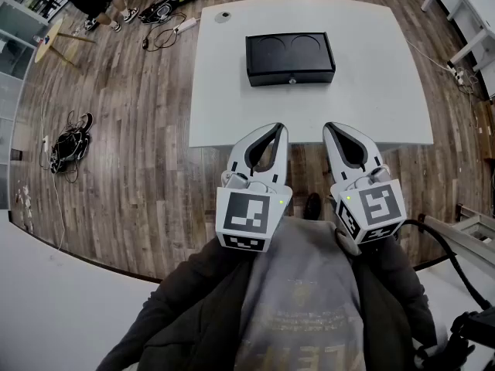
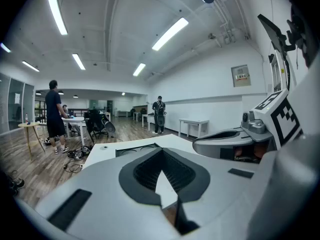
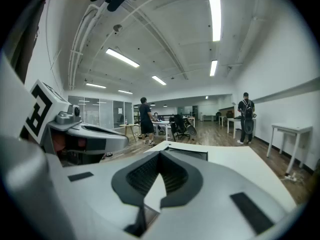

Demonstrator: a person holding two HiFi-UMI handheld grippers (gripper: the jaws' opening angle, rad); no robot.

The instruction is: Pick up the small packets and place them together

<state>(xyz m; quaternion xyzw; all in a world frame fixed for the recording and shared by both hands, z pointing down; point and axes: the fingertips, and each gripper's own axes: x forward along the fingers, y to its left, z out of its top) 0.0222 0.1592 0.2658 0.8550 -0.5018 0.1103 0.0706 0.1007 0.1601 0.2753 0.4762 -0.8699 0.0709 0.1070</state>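
Note:
No small packets show in any view. A black box (image 1: pixel 290 59) with two round recesses sits on the white table (image 1: pixel 232 91); it also shows beyond the jaws as the box (image 2: pixel 135 150) and the box (image 3: pixel 192 154). My left gripper (image 1: pixel 276 127) and right gripper (image 1: pixel 332 126) are held side by side close to the person's chest, tips at the table's near edge. Both are shut with nothing between the jaws. In the left gripper view the left gripper (image 2: pixel 161 152) points level across the room, with the right gripper (image 2: pixel 235 138) beside it. The right gripper view shows the right gripper (image 3: pixel 160 155) likewise.
A small round disc (image 1: pixel 223 15) lies at the table's far left corner. Cables and shoes (image 1: pixel 68 144) litter the wood floor at left, near a round side table (image 1: pixel 48 37). Another white surface (image 1: pixel 54 308) is at lower left. People (image 2: pixel 54 115) stand among far desks.

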